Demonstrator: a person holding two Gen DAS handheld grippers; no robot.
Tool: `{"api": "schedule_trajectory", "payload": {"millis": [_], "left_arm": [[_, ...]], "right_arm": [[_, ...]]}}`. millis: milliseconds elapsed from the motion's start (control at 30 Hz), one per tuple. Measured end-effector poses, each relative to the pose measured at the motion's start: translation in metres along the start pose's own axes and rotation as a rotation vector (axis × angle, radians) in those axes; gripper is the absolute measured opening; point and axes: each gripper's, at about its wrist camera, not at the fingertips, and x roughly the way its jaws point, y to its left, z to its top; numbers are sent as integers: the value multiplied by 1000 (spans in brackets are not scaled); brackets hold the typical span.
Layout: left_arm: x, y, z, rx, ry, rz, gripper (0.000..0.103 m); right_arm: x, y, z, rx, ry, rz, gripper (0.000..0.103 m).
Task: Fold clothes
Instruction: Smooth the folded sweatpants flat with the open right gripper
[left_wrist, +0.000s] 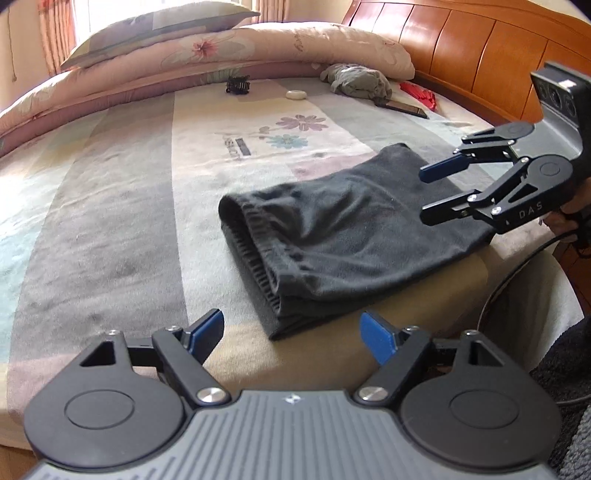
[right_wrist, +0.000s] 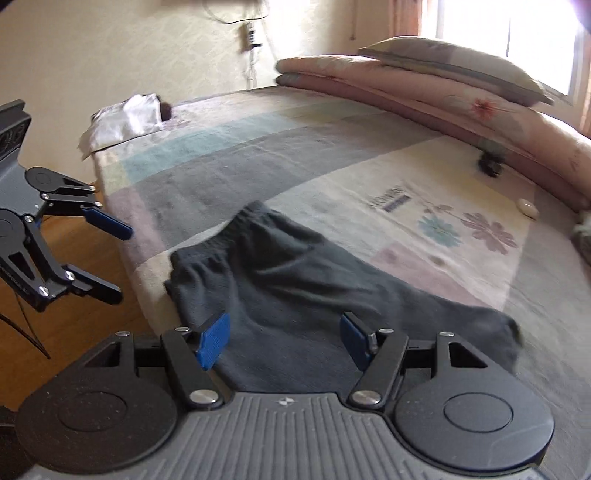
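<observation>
On the bed (left_wrist: 110, 184), the dark folded pants (left_wrist: 332, 229) are lying near its edge while you are holding both the left gripper (left_wrist: 291, 332) and right gripper (left_wrist: 430, 192) wide open and empty, seemingly ready for another fold.

trousers (left_wrist: 343, 221) — dark grey | bedsheet (left_wrist: 110, 192) — pastel blocks, floral | headboard (left_wrist: 461, 48) — orange-brown

Window (right_wrist: 517, 40) glare, soft daylight, fisheye warp
</observation>
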Motion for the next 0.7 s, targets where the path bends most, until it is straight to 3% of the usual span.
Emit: {"api": "schedule_trajectory", "payload": {"millis": [133, 233, 300, 467, 533, 633, 700], "left_arm": [[19, -22, 36, 73, -49, -47, 82], [53, -40, 55, 141, -64, -115, 83], [85, -43, 63, 144, -29, -126, 83], [122, 11, 46, -27, 1, -122, 80], [112, 20, 44, -64, -1, -155, 79], [98, 5, 56, -12, 10, -113, 79], [98, -6, 67, 25, -10, -154, 81]], "right_arm": [[-19, -40, -29, 43, 2, -108, 66], [-19, -55, -49, 62, -11, -100, 60], [-13, -60, -61, 81, -8, -74, 59], [-4, -64, -98, 93, 24, -73, 57], [-12, -67, -95, 99, 23, -69, 56], [-21, -74, -81, 86, 3, -76, 56], [-17, -82, -63, 66, -36, -75, 56]]}}
